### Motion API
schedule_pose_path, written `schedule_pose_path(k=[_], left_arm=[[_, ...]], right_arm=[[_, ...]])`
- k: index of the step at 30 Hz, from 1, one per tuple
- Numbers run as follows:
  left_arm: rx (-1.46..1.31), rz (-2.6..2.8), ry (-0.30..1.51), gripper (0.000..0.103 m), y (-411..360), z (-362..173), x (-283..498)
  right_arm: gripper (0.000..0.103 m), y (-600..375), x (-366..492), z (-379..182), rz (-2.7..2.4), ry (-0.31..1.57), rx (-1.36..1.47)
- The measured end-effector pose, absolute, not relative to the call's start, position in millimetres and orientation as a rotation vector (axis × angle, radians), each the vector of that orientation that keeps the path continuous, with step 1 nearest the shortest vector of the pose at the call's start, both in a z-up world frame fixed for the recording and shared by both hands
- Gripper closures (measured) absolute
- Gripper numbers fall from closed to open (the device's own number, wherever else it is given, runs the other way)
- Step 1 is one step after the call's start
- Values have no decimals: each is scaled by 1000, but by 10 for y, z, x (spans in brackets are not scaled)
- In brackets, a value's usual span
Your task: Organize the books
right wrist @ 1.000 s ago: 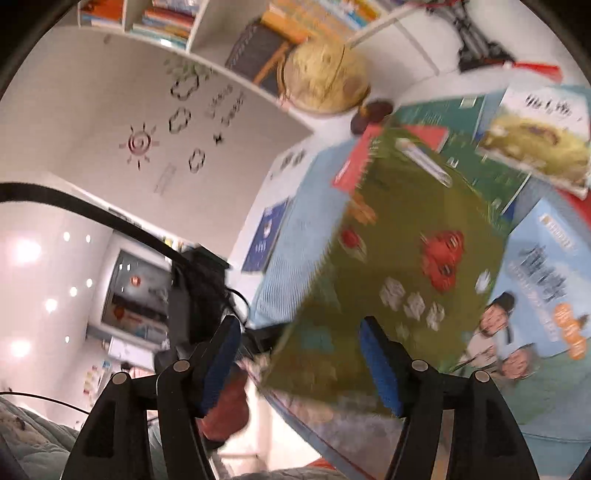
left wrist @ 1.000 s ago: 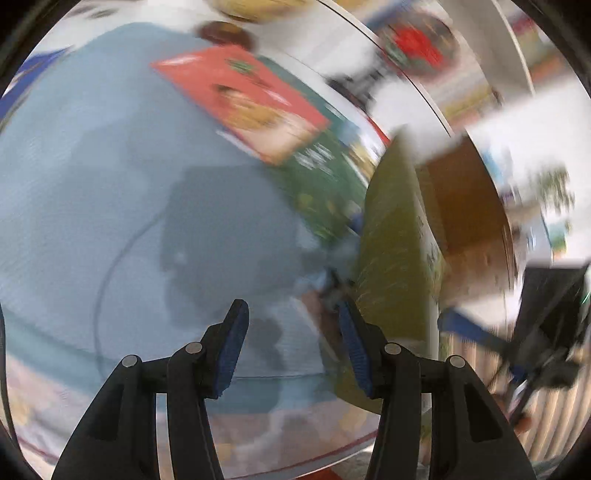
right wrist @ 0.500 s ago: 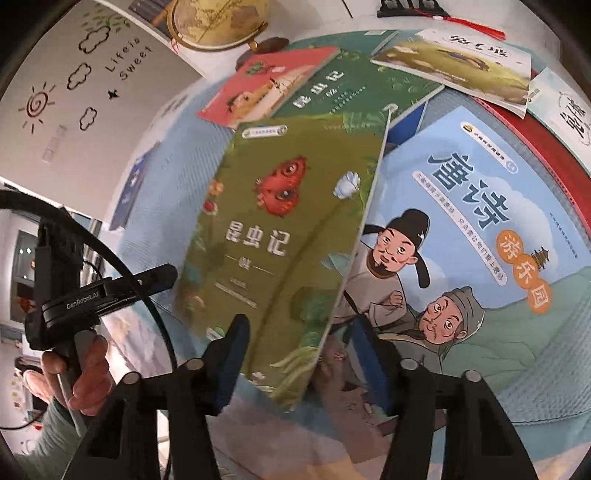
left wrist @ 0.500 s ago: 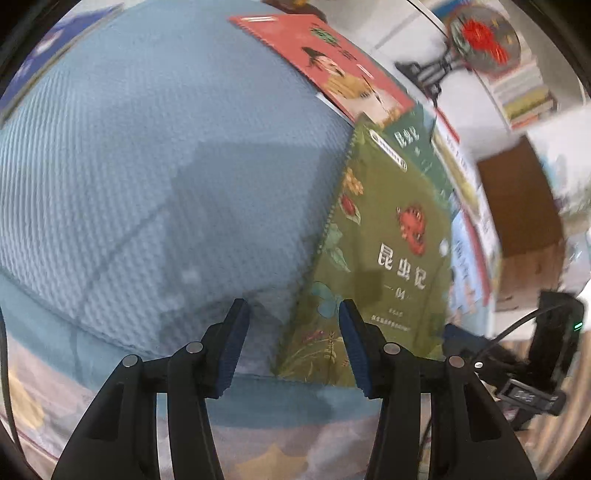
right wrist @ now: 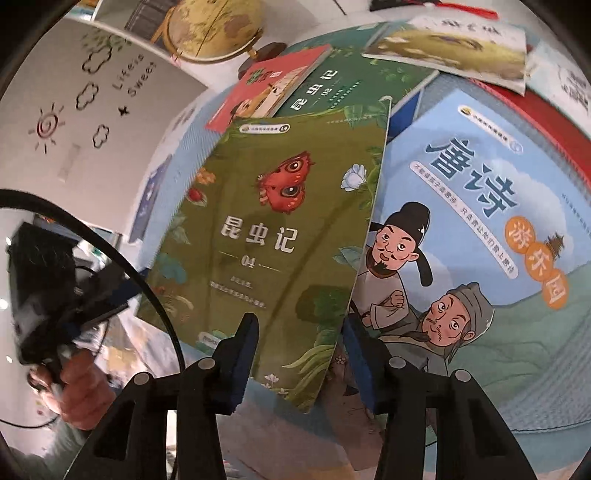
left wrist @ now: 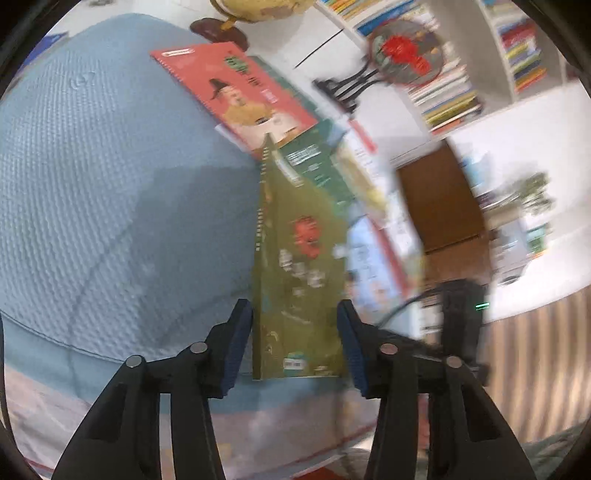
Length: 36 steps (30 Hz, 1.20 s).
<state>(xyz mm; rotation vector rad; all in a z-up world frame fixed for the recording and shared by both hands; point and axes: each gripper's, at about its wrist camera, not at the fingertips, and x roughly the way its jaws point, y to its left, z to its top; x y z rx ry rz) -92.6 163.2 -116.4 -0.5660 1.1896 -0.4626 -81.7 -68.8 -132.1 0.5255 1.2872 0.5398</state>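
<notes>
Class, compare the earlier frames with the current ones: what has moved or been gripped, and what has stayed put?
The olive-green book, tilted up a second ago, has come down toward the blue cloth, still propped at an angle. Both the left gripper and the right gripper now straddle its near edge, jaws closing, pads not yet pressing. The red book, the blue poetry book and the globe stayed put.

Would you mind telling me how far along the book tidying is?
Early: no neat stack shows. In hand: the green insect book sits tilted between both closing grippers, left and right. Left: the blue poetry book, red book and others lie scattered on the blue cloth.
</notes>
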Motion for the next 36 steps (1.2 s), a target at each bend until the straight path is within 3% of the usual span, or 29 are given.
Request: schedule_pose_path(k=[2, 5, 10, 18, 23, 25, 27, 30, 36], left_arm=[[-525, -434, 1236, 74, 1544, -1322, -910], [-518, -428, 1279, 77, 1420, -1498, -931], [-583, -451, 1270, 91, 1325, -1505, -874], [-966, -620, 1228, 92, 1412, -1406, -786], [-1113, -657, 1238, 92, 1443, -1489, -783], [-1159, -656, 1248, 92, 1473, -1547, -809], [-1148, -634, 1259, 92, 1482, -1576, -830], [-1050, -592, 1283, 92, 1465, -1562, -822], [-593, -496, 1305, 92, 1215, -1308, -904]], right_arm=[[56, -681, -811, -1313, 544, 1282, 502], [56, -649, -809, -1307, 542, 1274, 476], [56, -635, -825, -1309, 540, 1286, 486], [34, -915, -804, -1420, 594, 1350, 747], [33, -1048, -751, -1653, 673, 1328, 1040], [40, -1055, -727, -1733, 700, 1309, 1146], [58, -1029, -716, -1775, 727, 1306, 1199], [62, -937, -736, -1633, 696, 1300, 1037], [65, -575, -817, -1112, 600, 1220, 487]])
